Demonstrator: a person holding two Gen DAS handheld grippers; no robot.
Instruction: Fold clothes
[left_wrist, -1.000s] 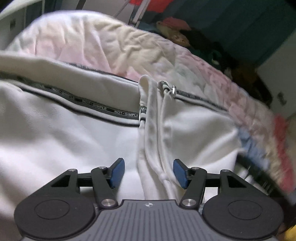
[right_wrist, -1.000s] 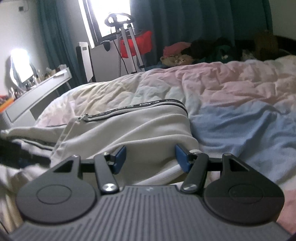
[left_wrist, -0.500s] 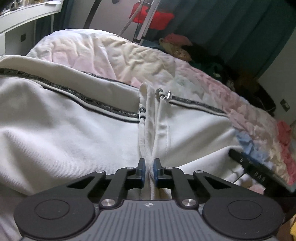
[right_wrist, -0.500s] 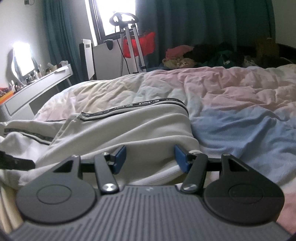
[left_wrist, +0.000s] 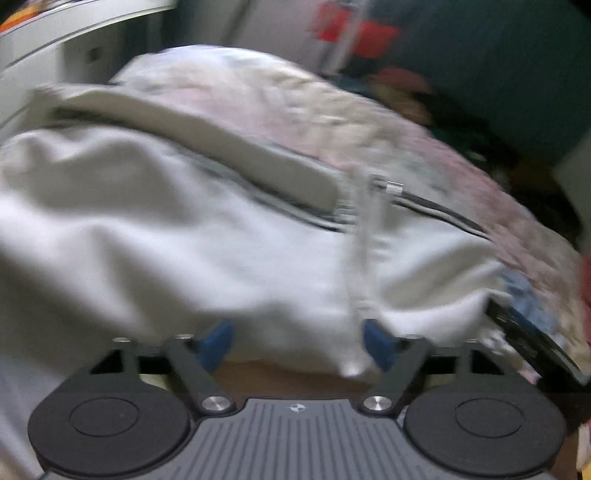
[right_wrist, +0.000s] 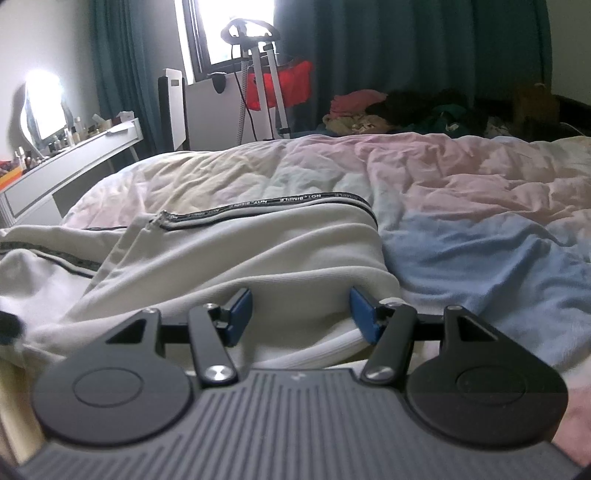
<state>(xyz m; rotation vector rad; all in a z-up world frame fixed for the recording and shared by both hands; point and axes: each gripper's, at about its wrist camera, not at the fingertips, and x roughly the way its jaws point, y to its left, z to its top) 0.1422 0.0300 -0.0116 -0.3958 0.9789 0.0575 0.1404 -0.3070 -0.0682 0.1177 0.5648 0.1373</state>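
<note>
Two views covered the scene. In the left wrist view, heavily blurred, the left tongs stood wide apart, gripping nothing. The white garment lay spread on the bed, its near hem reaching the blue pads. A drawcord ran down the fabric toward the right pad, and a metal zipper pull sat at the end of a dark trim band. Any lettering on that band was too smeared to read. The quilt lay beyond the garment.

In the right wrist view, the right tongs were likewise wide and held nothing; the garment filled the gap between the pads, with its folded hem just below them. A dark trim band along the far edge carried white lettering, seen upside down, reading "NOT SIMPLE" in repeats. The garment rested on a pink, cream and blue quilt. A white desk at far left carried small bottles beside a lit mirror. No containers could be made out on the bed.
</note>
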